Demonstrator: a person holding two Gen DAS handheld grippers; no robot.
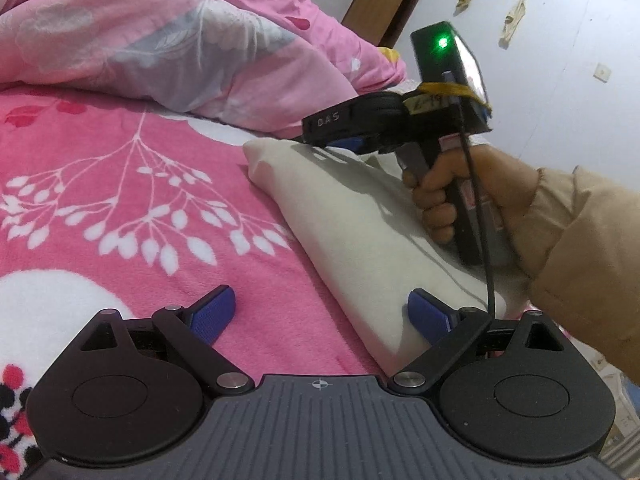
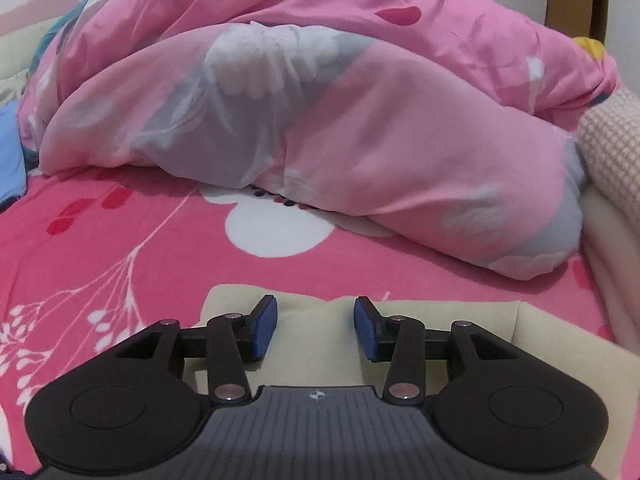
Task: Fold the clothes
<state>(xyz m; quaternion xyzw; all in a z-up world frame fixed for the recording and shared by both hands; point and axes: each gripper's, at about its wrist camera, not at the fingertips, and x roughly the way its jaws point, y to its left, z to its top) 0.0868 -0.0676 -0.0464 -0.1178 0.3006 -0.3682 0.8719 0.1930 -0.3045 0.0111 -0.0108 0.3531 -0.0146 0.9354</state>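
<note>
My left tongs (image 1: 320, 312) and right tongs (image 2: 315, 326) hang agape, empty, over a cream garment (image 1: 360, 216) lying folded on the bed (image 1: 100, 184); whether another fold awaits, I can't judge.

A bed covered with a bright pink fleece blanket (image 1: 120, 152) printed with white leaf branches and big white dots carries a folded cream cloth (image 1: 360, 232) lying flat near its edge, and behind it a crumpled pink floral duvet (image 2: 320, 120).
</note>
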